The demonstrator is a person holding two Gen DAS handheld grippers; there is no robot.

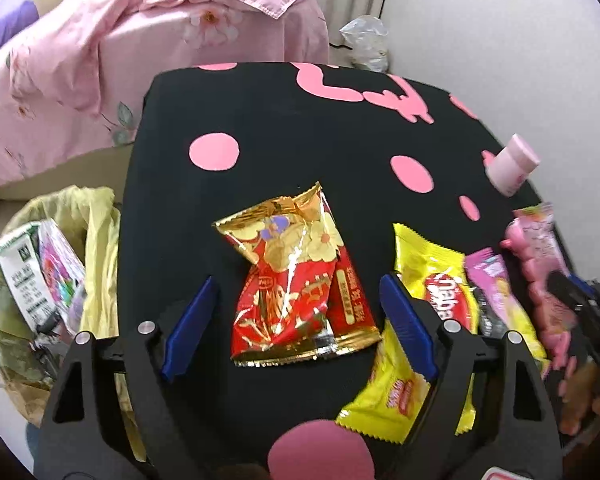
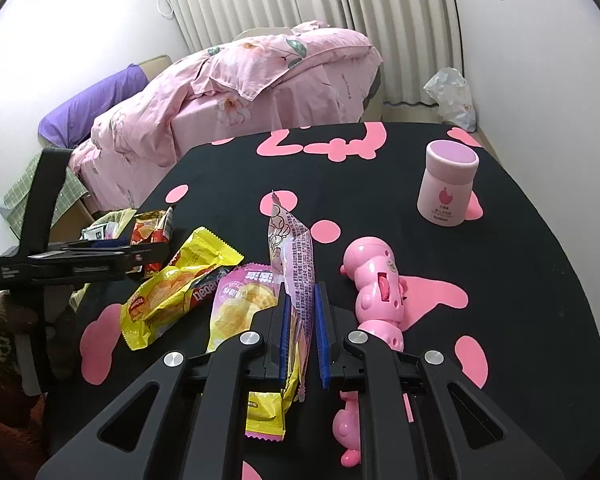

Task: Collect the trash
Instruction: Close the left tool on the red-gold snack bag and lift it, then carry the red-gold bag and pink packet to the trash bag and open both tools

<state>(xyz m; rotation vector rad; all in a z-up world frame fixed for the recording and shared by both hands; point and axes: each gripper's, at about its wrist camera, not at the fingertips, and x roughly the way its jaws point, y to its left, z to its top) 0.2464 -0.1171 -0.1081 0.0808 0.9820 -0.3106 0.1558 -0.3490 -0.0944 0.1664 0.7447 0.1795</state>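
Centrally placed in left-wrist view: crinkled red-and-gold foil snack packet (image 1: pixel 296 280), lying flat on black tablecloth with pink blobs (image 1: pixel 300 128), between the blue pads of left gripper (image 1: pixel 296 320). Jaws spread wide, pads clear of foil on both sides; nothing grasped.

Right of frame: glossy yellow crisp bag (image 1: pixel 428 280), one corner tucked under the right-hand blue finger (image 1: pixel 408 320). Risk on closing: yellow bag pinched along with red packet, or red packet skidding on slick foil and popping out.

Lower left of frame: bin lined with pale green bag (image 1: pixel 40 280), already holding wrappers, just off table edge. Risk: packet dropped short onto floor if grip shallow.

Right-wrist view, centre: right gripper (image 2: pixel 302 320) clenched on thin pink printed wrapper (image 2: pixel 296 260), standing upright. Limp film, could slip free.

Further right: pink plastic toy (image 2: pixel 376 280) and pink lidded jar (image 2: pixel 448 184). Not trash by the look; could be knocked in passing.
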